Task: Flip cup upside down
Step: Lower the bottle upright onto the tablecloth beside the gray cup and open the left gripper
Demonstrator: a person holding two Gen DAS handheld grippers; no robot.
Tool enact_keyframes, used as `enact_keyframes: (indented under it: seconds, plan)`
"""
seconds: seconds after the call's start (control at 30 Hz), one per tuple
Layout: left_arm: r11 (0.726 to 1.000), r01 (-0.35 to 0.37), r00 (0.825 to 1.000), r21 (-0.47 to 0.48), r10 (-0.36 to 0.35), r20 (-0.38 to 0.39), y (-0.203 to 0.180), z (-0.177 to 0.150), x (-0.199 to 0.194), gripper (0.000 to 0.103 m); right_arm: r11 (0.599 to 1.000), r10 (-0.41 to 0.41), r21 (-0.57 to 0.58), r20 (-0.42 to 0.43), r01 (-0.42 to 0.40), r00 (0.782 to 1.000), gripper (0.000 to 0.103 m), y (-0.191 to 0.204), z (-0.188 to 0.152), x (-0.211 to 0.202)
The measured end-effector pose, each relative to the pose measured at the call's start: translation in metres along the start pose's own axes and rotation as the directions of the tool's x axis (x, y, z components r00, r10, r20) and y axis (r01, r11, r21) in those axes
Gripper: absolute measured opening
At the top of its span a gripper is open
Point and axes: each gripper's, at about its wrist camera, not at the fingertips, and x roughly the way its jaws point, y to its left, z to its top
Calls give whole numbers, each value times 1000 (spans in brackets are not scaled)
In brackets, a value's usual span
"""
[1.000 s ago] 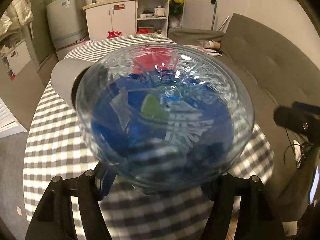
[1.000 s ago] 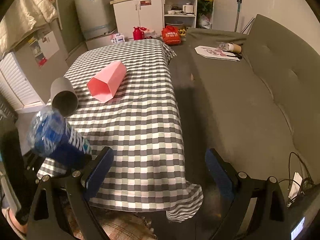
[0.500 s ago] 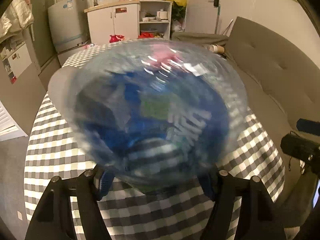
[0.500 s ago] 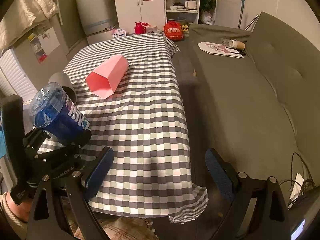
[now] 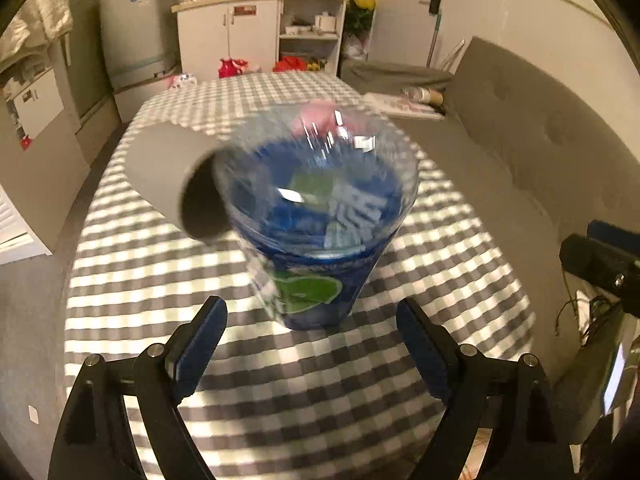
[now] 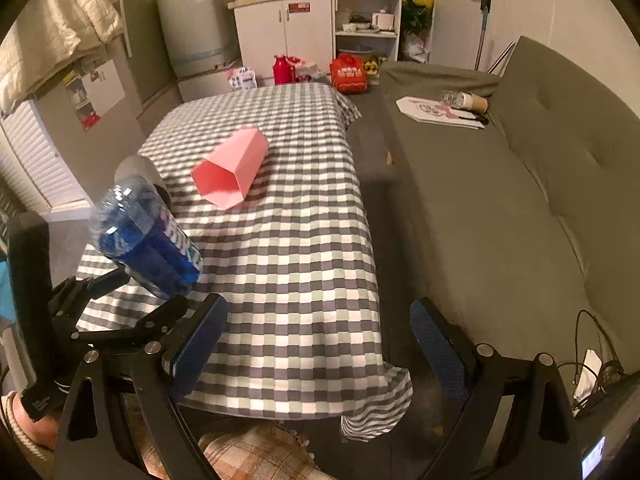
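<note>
On the checked tablecloth, the clear blue-labelled plastic cup stands inverted, unheld; the spread left gripper should be backed straight off.

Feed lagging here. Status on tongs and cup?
Left tongs open, cup released, tilted, blurred. Right tongs open, empty. Grey cup close behind.

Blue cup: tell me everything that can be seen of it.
The blue cup looks like clear plastic wrapped in a blue label with white lettering and a green patch. It is motion-blurred. Its wider end is up and its narrower end down, and in the right wrist view it is tilted. It sits at the near left of the checked tablecloth, just in front of a grey cup lying on its side. The left gripper is open around its base, not touching. Whether it rests on the cloth is unclear.
</note>
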Motion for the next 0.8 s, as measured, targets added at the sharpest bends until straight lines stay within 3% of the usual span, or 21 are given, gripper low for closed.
enact_keyframes:
  seconds: [0.17,0.37,0.7,0.8]
  plan:
    - [1000,-12,996,-25,14,83,10,13,-42,89,1000,1,-10,44,0,999,93,6,-4,-29]
    - [999,-19,978,-46,28,205,18,28,-96,89,1000,16,-23,115,-14,993,93,17,-9,-68]
    - [992,-54,943,-113,88,322,46,2,-151,91,997,60,-67,265,-44,962,93,50,-18,-91]
    - [987,-98,934,-130,137,331,57,-10,-147,91,997,63,-53,306,-49,950,101,55,-23,-83]
